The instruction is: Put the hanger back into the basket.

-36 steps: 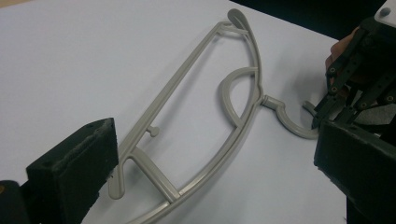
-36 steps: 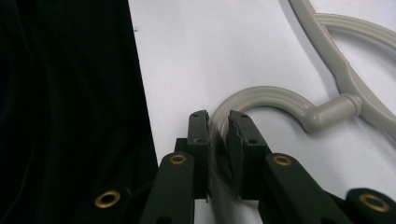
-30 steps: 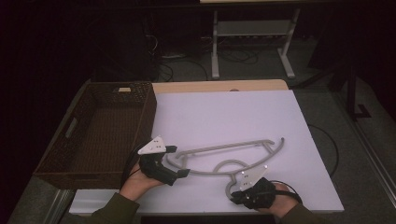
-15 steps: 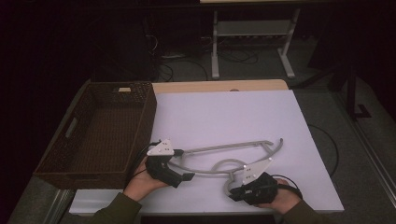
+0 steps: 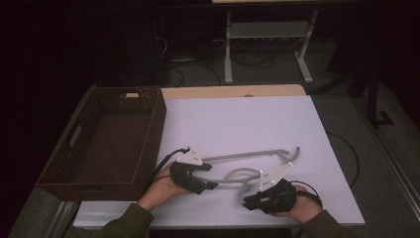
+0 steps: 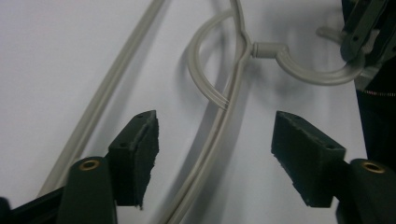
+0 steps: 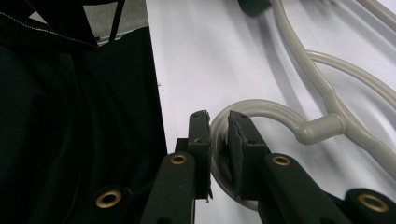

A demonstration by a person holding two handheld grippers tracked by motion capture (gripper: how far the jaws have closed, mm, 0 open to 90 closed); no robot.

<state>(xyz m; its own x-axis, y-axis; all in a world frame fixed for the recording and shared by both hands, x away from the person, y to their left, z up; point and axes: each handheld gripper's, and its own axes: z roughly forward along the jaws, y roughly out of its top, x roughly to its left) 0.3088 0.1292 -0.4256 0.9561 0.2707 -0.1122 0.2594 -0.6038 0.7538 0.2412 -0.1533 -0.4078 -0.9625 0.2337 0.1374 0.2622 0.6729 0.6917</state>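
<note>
A grey plastic hanger (image 5: 247, 156) lies flat on the white table (image 5: 237, 119). My left gripper (image 5: 210, 177) is at its left end, low over the table. In the left gripper view one arm of the hanger (image 6: 233, 88) runs between the jaws of my left gripper (image 6: 215, 135). The jaws have just been closing, but the pads (image 6: 140, 140) stand apart from the arm. My right gripper (image 5: 247, 201) is near the table's front edge. The right gripper view has my right gripper (image 7: 218, 126) shut on the curved hook (image 7: 280, 116).
A brown wicker basket (image 5: 158, 124) stands along the table's left side, close behind my left hand. A dark sleeve (image 7: 70, 116) hangs beside the table's front edge. A metal stand (image 5: 267, 34) is on the floor beyond the table.
My left gripper has slid right and down over the hanger's arm, and its jaws have narrowed. The right gripper keeps its hold on the hook, shifted only slightly.
</note>
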